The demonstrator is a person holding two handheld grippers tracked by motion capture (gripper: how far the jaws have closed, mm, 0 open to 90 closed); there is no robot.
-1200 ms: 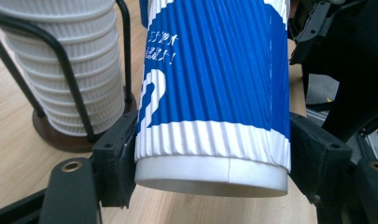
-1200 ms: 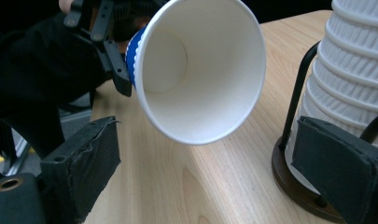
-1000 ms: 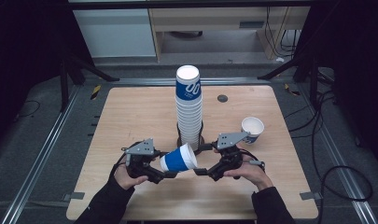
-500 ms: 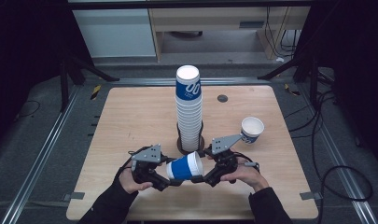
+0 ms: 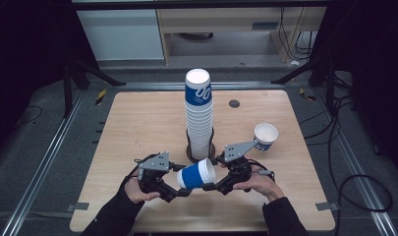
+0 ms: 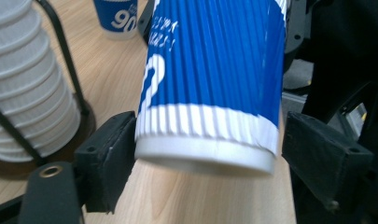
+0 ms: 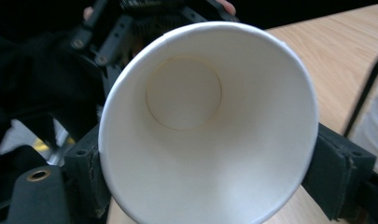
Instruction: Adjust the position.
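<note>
Currently we find the cup (image 5: 196,174) mid-handover at lower centre: right tongs (image 5: 217,186) just closed on its rim, left tongs (image 5: 177,189) loosened around its base; stacking remains.

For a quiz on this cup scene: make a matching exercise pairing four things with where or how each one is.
Things:
1. blue cup
2. cup stack
3. lone cup
4. right gripper

States or places:
A. upright on the table's far right part, apart from the others
B. tall and upside down in a black wire holder at the table's middle
C. on its side between both grippers, above the table
D. jaws just closed in on the rim end of a cup, pads against its sides

Pairs: 1-C, 2-B, 3-A, 4-D
</note>
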